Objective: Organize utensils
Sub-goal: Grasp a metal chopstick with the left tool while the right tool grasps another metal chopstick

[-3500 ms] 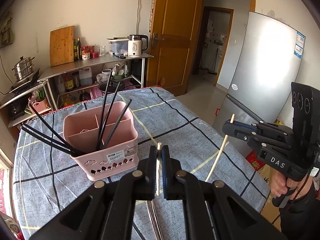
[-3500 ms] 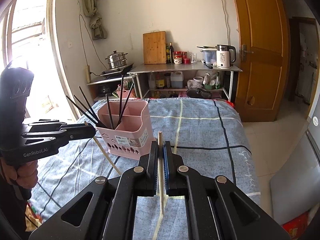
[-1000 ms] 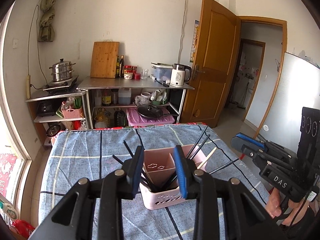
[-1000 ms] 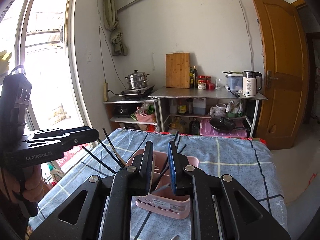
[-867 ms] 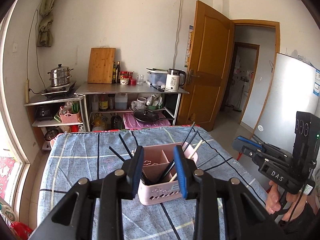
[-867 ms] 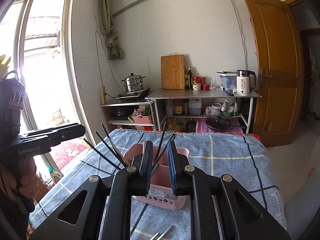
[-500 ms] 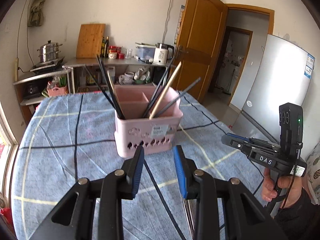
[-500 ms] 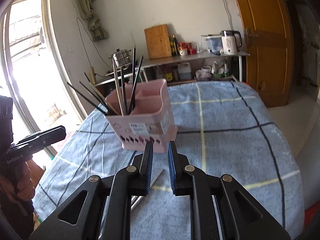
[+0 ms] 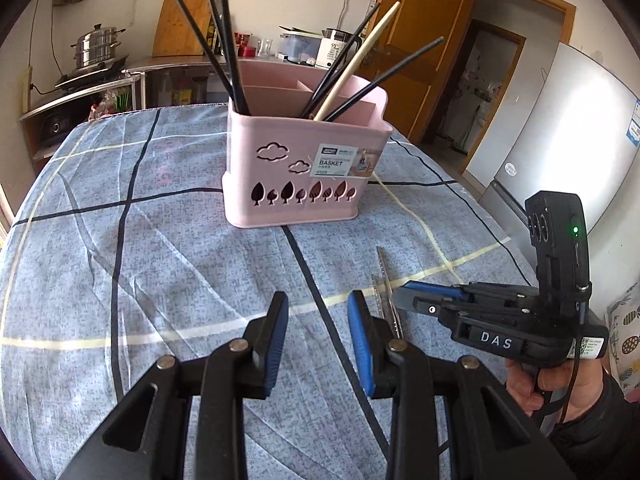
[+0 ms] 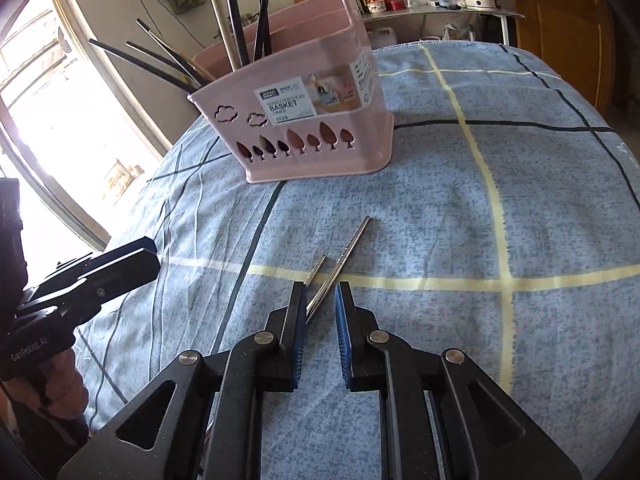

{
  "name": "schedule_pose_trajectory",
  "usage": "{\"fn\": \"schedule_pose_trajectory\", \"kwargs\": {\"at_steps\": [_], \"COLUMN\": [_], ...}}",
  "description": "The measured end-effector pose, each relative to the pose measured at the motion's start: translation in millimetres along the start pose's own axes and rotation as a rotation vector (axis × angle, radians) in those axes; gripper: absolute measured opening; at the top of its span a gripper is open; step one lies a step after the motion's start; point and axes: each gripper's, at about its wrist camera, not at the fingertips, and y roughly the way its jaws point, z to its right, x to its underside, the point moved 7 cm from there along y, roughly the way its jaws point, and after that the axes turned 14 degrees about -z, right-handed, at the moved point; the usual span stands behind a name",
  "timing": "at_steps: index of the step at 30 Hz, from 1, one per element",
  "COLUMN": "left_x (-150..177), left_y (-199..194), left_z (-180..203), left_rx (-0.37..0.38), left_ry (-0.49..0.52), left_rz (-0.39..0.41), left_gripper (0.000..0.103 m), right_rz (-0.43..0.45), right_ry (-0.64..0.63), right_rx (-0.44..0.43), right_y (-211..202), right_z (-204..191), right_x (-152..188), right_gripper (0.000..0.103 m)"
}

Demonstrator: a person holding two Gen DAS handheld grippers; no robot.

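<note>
Step in hand, by the look of it: pickup of the pair of thin silver metal chopsticks lying flat on the blue checked tablecloth.

Right gripper: released, jaws a modest gap apart, nothing held; near ends of the metal pair right at the tips, one stick running into the gap, the other against the left finger. Contact unclear.

Left gripper: released wide, empty, hovering over bare cloth; metal pair just beyond its right finger.

Pink plastic utensil basket with cloud and tree cut-outs straight ahead of both tongs, well apart. Already loaded: black chopsticks plus one pale wooden chopstick.

Next move likely: dip low, centre both sticks between the pads, clench (thin and slippery, easy to pinch only one).

View differences:
- Left wrist only: basket dividers, which compartment holds what.
- Right wrist only: stick ends relative to its own pads; the other view has that gripper's body over them.
</note>
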Motion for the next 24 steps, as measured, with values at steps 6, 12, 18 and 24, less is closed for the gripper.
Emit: {"fn": "schedule_pose_trajectory", "kwargs": {"at_steps": [6,12,18,24], "left_x": [0,2,7,6], "left_y": [0,6,30,67], "left_z": [-3,8,35,65], "left_rx": [0.009,0.044,0.074,0.045], "left_ry": [-0.008,-0.012,0.024,0.087], "left_rz": [-0.004,-0.029,-0.091,-0.176], "left_gripper": [0.032,0.032,0.032,0.032], "right_rz": [-0.018,-0.053,-0.079,-0.076], "right_ry": [-0.008,-0.069,-0.123,-0.121], "right_rx": [0.053,0.07,0.081,0.097], "right_y": [8,3,-13,-25], "right_z": [-2,-2,17,33], "right_x": [-1,6,25,33], "right_gripper": [0.011,0.01,0.009,0.009]}}
